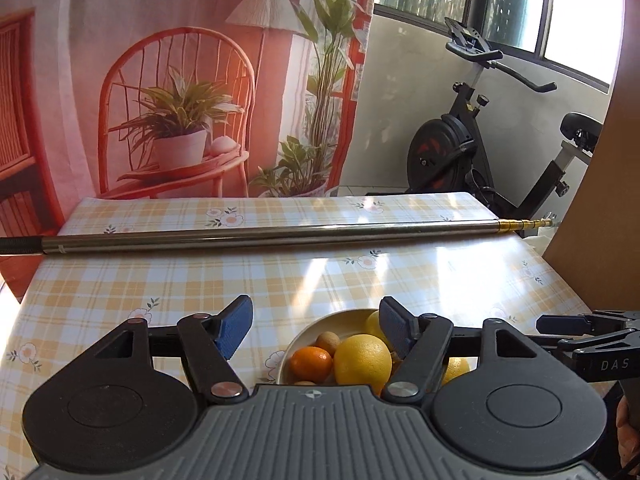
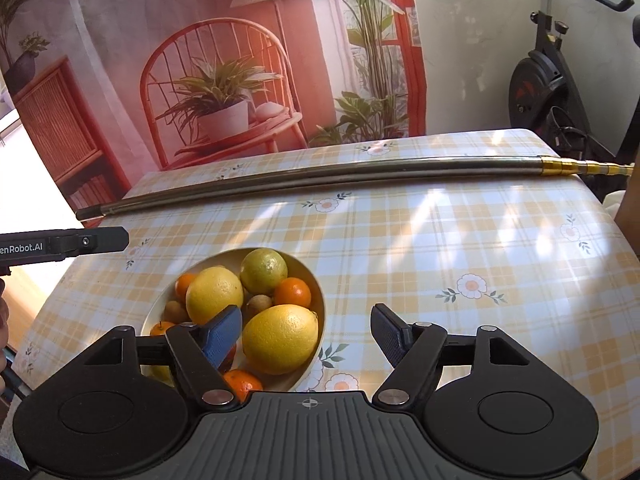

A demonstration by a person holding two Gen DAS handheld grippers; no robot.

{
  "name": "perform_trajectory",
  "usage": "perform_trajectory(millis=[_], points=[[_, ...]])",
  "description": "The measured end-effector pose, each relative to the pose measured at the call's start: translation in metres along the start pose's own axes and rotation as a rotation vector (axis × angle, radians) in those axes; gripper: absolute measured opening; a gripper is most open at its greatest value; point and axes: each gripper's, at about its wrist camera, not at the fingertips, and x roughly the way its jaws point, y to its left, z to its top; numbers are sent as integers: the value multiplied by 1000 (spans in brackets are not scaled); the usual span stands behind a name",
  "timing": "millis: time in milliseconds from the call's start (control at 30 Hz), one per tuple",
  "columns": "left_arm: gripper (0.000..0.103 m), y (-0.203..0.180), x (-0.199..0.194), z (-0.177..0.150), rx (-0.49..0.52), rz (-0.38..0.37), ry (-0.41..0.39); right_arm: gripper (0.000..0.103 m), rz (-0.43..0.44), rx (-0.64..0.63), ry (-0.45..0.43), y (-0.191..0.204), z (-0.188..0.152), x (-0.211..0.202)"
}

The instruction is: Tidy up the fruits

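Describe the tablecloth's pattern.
The tablecloth is a yellow, white and pale blue plaid with small white flowers, clearest in the right wrist view.

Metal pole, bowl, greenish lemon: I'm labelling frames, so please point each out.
Metal pole (image 2: pixel 320 178): right wrist view, mid-shaft.
Bowl (image 2: pixel 318 280): right wrist view, bare right rim.
Greenish lemon (image 2: pixel 263 271): right wrist view, centre of its skin.

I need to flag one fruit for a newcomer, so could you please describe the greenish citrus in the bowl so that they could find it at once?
On the yellow checked tablecloth, in front of the long metal pole, stands a cream bowl piled with fruit. The greenish citrus sits at the bowl's far edge, nearest the pole. It alone has a green tinge; its neighbours are plain yellow lemons, small orange mandarins and little brown fruits.
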Motion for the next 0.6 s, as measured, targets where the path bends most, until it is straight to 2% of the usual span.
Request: perform_trajectory(millis=[33,100,233,400,600], points=[[82,-1,-6,3,17,14,-22,77,7,10,-14,0,3,-3],[92,-3,-16,7,35,38,-54,89,16,22,-44,0,10,-9],[99,-4,-30,15,25,65,-97,102,42,30,-84,1,22,-18],[103,-3,-49,27,-2,62,-153,103,70,30,-105,8,36,-33],[103,-20,-78,46,62,92,-273,103,69,-21,-171,25,57,-58]])
